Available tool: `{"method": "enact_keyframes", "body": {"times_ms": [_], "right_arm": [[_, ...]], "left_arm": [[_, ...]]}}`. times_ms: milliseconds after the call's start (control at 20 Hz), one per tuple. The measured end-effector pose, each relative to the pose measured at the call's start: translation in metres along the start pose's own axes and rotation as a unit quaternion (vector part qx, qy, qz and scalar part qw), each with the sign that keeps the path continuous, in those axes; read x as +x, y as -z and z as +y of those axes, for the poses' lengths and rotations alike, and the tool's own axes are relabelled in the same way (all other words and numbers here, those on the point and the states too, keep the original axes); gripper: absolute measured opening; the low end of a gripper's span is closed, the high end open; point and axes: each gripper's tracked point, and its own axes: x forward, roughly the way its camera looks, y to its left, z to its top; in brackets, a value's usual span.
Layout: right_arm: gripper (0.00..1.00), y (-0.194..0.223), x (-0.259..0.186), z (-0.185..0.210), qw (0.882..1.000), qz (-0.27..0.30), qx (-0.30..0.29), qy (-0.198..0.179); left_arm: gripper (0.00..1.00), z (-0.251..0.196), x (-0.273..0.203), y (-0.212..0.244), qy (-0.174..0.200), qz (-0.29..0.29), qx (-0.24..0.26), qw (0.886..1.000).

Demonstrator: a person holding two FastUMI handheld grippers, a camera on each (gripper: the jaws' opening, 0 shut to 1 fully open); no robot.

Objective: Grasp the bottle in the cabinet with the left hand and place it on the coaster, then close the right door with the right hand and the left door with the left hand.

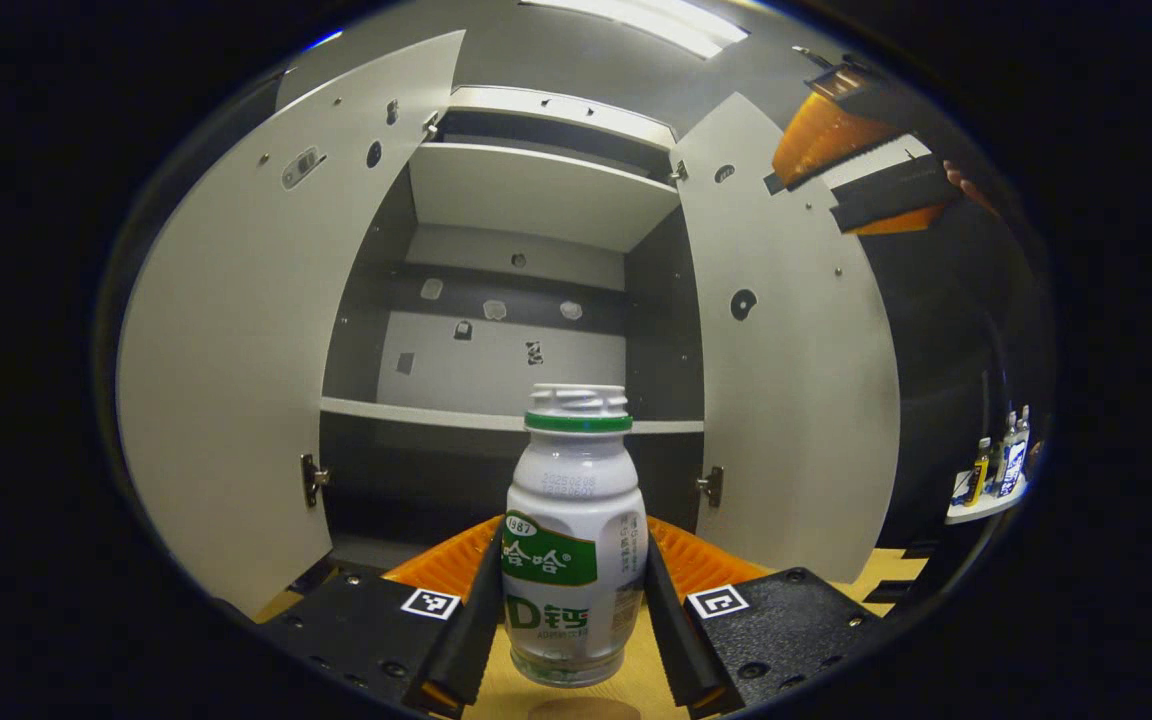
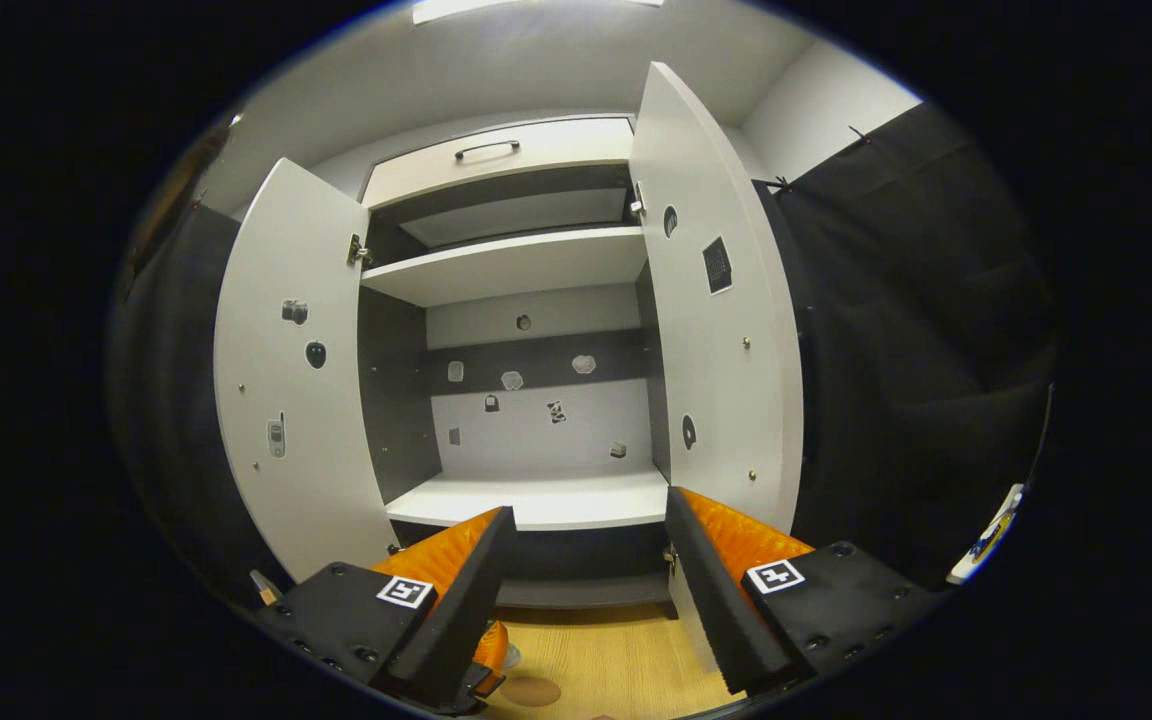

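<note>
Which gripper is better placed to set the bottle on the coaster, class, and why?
Left. The left gripper already clamps the bottle between both fingers, just above the coaster on the wooden table. The right gripper is open and holds nothing, facing the cabinet.

Both views are evenly lit from above: a ceiling light strip (image 1: 641,20) glares white at the top of the left gripper view, and another (image 2: 526,8) at the top of the right gripper view. The pale cabinet doors (image 1: 236,330) reflect brightly, while the cabinet's lower recess (image 2: 576,555) sits in deep shadow. Focus is sharp at centre; the bottle (image 1: 573,540) is crisp. Fisheye distortion bows the door edges outward, and detail darkens and softens towards the rim.
</note>
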Motion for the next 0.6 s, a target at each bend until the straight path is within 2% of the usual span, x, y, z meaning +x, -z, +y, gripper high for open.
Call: {"method": "enact_keyframes", "body": {"times_ms": [300,500,600], "right_arm": [[0.98,0.005,0.011,0.014,1.000,0.010,-0.002,-0.018],[0.98,0.009,0.015,0.012,0.999,0.023,-0.008,-0.020],[0.98,0.006,0.016,0.011,1.000,0.021,-0.007,-0.020]], "left_arm": [[0.69,0.006,-0.020,0.045,-0.017,0.015,0.014,1.000],[0.69,-0.006,-0.019,0.067,-0.006,0.021,0.033,0.999],[0.69,-0.015,-0.023,0.084,0.001,0.035,0.023,0.999]]}}
